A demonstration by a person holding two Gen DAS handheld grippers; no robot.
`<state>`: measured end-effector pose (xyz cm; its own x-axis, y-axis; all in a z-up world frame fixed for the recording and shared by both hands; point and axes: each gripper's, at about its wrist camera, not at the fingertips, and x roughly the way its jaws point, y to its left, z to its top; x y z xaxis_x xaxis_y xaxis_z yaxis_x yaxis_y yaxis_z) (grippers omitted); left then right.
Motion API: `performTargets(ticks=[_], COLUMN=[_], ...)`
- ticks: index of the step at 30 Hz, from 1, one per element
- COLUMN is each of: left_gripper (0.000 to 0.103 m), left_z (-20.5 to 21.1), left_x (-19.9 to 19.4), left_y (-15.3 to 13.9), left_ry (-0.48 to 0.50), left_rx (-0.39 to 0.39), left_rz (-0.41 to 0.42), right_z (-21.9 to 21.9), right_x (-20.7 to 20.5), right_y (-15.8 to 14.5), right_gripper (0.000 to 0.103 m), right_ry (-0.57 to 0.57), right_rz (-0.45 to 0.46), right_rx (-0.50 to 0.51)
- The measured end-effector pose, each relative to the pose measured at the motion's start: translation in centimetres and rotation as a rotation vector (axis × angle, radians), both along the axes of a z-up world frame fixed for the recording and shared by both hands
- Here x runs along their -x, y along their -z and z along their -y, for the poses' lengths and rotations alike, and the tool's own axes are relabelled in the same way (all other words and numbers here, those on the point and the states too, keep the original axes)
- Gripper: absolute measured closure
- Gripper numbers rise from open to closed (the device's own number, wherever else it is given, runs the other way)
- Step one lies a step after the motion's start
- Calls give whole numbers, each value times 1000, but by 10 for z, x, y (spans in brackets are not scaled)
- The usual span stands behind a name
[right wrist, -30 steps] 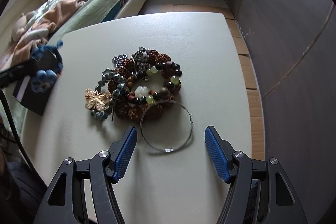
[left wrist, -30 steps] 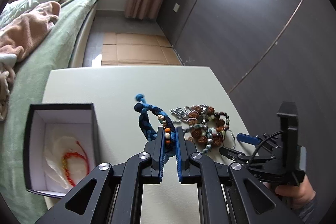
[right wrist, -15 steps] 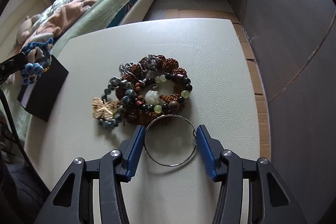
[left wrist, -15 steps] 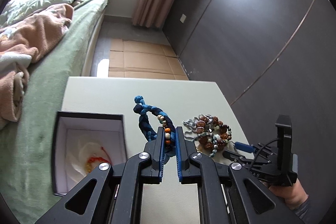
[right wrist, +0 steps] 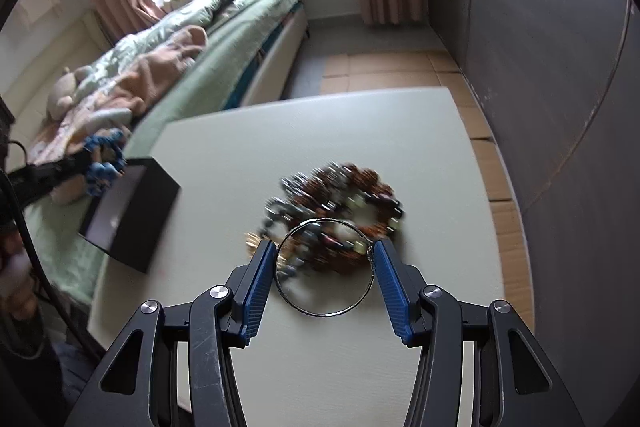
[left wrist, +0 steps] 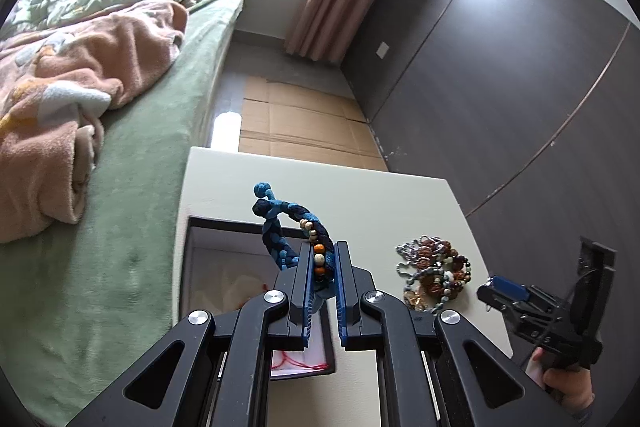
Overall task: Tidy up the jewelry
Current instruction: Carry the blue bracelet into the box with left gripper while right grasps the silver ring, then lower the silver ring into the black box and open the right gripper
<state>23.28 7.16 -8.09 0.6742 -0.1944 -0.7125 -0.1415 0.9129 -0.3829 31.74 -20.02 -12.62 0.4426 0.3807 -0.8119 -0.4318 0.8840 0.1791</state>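
My left gripper [left wrist: 323,259] is shut on a blue braided bracelet [left wrist: 280,223] with small beads and holds it above the open black jewelry box [left wrist: 208,267], whose white lining holds a red string bracelet [left wrist: 298,361]. My right gripper [right wrist: 326,259] is shut on a thin silver bangle [right wrist: 326,273], lifted over the pile of beaded bracelets [right wrist: 344,195] on the white table [right wrist: 320,139]. The pile also shows in the left wrist view [left wrist: 434,273], with the right gripper [left wrist: 500,293] beside it.
The black box [right wrist: 128,211] stands at the table's left edge next to a green bed [left wrist: 132,163] with a pink blanket [left wrist: 72,83]. A dark wardrobe wall [right wrist: 560,87] runs along the right. Cardboard sheets [left wrist: 296,123] lie on the floor beyond the table.
My right gripper closed on the silver bangle and lifted it off the table. My left gripper carried the blue bracelet left, over the box.
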Motion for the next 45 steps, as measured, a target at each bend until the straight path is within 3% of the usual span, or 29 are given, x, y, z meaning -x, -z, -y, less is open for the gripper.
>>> performTargets(ticks=[4,6,7,8,9,10,11,22,28,32,43,44,45], left_gripper=[93,88,80,59,47,26,20,20,20,20,20,20,20], left_z=[-12,-17,-21,-24,-27,-31,-34,-70,-75,-75,-97,-97,-97], left_x=[-1,-2,-3,-3,-3,-1,1,17,25,33,40,39,39], left_y=[5,9,11,13,13,12,10,-1,1,0,4,4,4], left_ry=[-23,-34,-48,-64,-80,-97,-112,-196,-162,-158,-197,-198,-196], left_rx=[44,75,86,83,79,80,84,56,2,-83,-48,-47,-48], left_rz=[-29,-46,-59,-73,-78,-72,-61,-31,-53,-54,-75,-76,-77], right_z=[-15,-24,-30,-34,-39,-45,-49,-115,-148,-167,-192,-197,-200], right_x=[3,4,5,5,6,7,9,22,30,32,32,30,29], right_y=[-11,-15,-17,-17,-18,-19,-20,-25,-23,-18,-5,-2,1], right_gripper=[52,52,52,52,52,52,52,52,51,51,50,48,37], right_ry=[-3,-9,-14,-19,-27,-35,-40,-141,-182,-205,-205,-213,-220], right_rz=[18,18,16,15,13,13,12,4,-7,-31,-109,-131,-154], right_rx=[-48,-74,-88,-98,-110,-121,-128,-221,-249,-262,-356,-378,-385])
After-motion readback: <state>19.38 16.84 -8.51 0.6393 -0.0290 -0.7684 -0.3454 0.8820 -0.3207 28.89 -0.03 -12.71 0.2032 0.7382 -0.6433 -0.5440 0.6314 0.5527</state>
